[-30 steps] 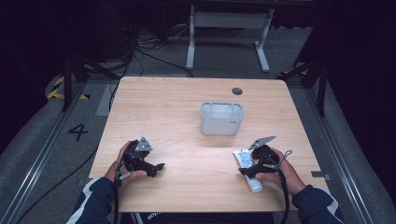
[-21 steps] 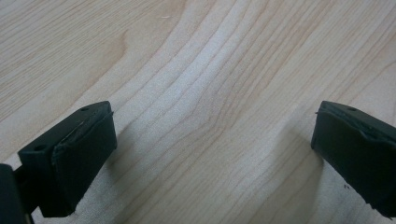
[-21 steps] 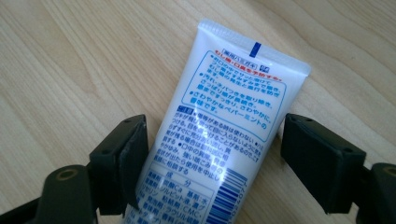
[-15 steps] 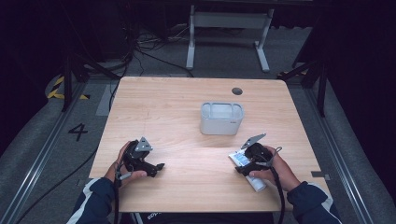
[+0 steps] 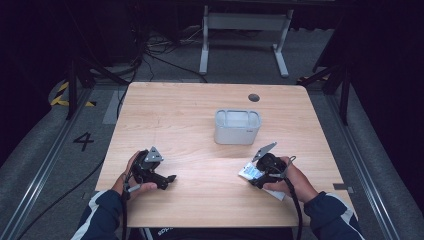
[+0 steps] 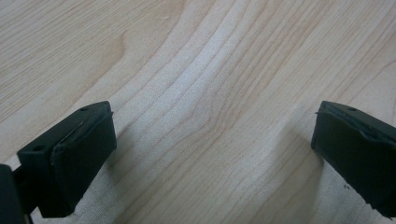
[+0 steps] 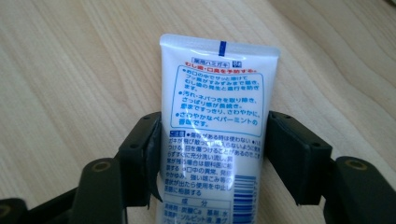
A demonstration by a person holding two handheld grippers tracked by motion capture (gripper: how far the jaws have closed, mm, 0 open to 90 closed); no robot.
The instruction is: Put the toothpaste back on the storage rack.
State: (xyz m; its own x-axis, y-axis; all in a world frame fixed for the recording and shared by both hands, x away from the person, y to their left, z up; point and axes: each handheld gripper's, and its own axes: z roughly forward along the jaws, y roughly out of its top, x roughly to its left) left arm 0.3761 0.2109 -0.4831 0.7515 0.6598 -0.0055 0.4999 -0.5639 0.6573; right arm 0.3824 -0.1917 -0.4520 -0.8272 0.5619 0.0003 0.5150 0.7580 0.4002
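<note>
The right tool has its jaws closed around a white toothpaste tube (Japanese print, blue crimp mark at the flat end), one pad against each long edge. In the right gripper view the tube's crimped end points away from the tool, w/ the barcode end back between the jaws. In the high view the tube sits just in front of and to the right of the grey plastic bin, near the counter's front edge, touching or barely off the wood; can't tell which.

The left tool rests well to the left of the bin, jaws wide apart w/ nothing between them, bare wood below (seen in the left gripper view).

Judged step: securing the tube and carrying it to the bin, probably to drop it in.

How to do it well:
- Grip is across the tube's width, on the soft body. Squeeze only enough to hold; too hard and the tube buckles or slides out sideways.
- The pads sit around mid-body, so the tube should stay fairly level, but the cap end may droop, so lift slowly.
- Raise it well clear of the bin's rim before moving over it; the rim stands high above the counter and a low approach would knock the bin back.
- Centre the tube over the bin's opening, tip one end down so the tube goes in lengthwise, then let go.
- Keep the left tool where it is, or bring it to the bin's left wall to steady it if the bin looks light.
</note>
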